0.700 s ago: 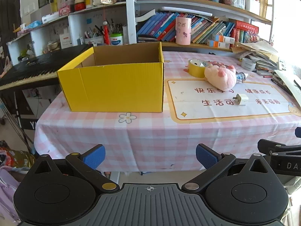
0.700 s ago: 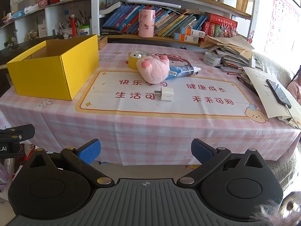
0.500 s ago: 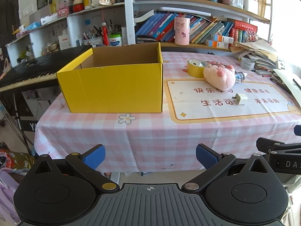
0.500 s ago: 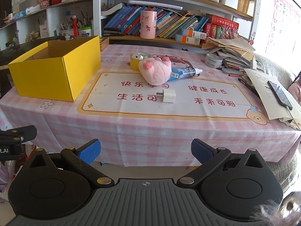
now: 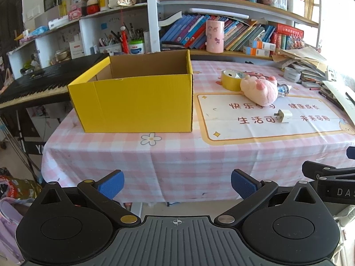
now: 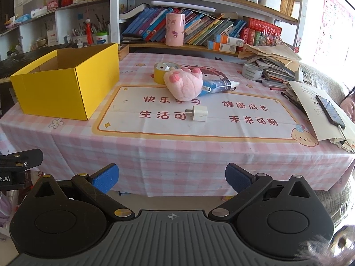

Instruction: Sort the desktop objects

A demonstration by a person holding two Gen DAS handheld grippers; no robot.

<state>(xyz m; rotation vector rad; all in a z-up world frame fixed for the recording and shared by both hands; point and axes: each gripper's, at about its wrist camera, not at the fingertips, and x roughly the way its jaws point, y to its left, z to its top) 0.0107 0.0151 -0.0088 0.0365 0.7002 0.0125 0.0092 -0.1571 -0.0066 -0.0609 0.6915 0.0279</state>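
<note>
An open yellow cardboard box (image 5: pixel 135 102) (image 6: pixel 66 86) stands on the left of the pink checked table. On the mat lie a white charger plug (image 5: pixel 284 116) (image 6: pixel 199 113), a pink plush toy (image 5: pixel 260 89) (image 6: pixel 184 84), a yellow tape roll (image 5: pixel 231 78) (image 6: pixel 160 72) and a blue-and-white tube (image 6: pixel 218 85). My left gripper (image 5: pixel 177 185) is open and empty, in front of the table's near edge. My right gripper (image 6: pixel 172 180) is open and empty, also short of the table.
Bookshelves (image 6: pixel 199 28) with a pink cup (image 6: pixel 174 30) line the back. Stacked papers, pens and a phone (image 6: pixel 330 112) crowd the right edge, with a grey tape roll (image 6: pixel 251 71). A black piano keyboard (image 5: pixel 44 82) stands left of the table.
Both grippers have moved a little closer to the table and slightly higher. Nothing on the table has moved.
</note>
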